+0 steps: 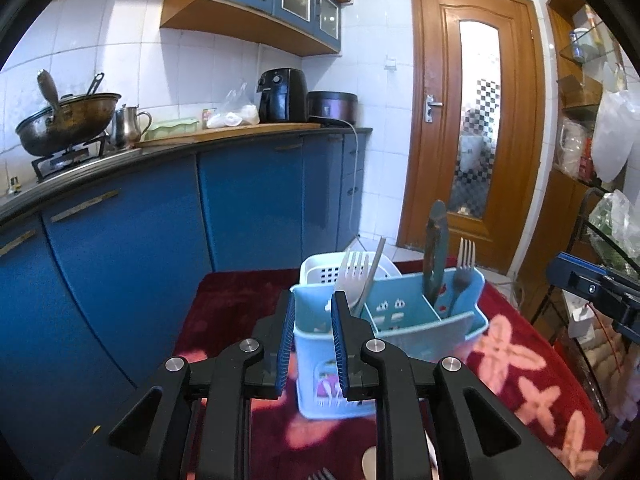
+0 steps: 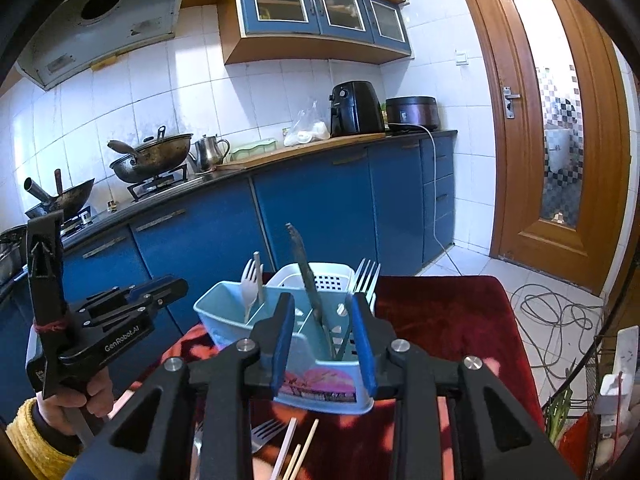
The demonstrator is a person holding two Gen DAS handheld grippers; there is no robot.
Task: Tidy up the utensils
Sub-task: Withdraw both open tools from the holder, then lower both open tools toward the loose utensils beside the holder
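A light blue utensil caddy point(image 1: 404, 320) point(image 2: 240, 316) with several compartments stands on a red flowered cloth point(image 1: 532, 364). It holds a white fork point(image 1: 352, 276) point(image 2: 250, 286), a grey fork point(image 1: 464, 276) point(image 2: 366, 276) and a dark knife point(image 1: 434, 256) point(image 2: 308, 280). My left gripper point(image 1: 313, 300) is open and empty, its fingers straddling the caddy's near left wall. My right gripper point(image 2: 322, 302) is open and empty just in front of the caddy. A fork point(image 2: 266, 434) and chopsticks point(image 2: 298, 446) lie loose on the cloth below it.
A white perforated basket point(image 1: 320, 272) point(image 2: 328, 276) stands behind the caddy. Blue cabinets point(image 1: 248, 208) and a counter with a wok point(image 1: 64, 120), kettle and air fryer point(image 1: 282, 96) run along the left. A wooden door point(image 1: 476, 120) is behind. Cables point(image 2: 556, 312) lie on the floor.
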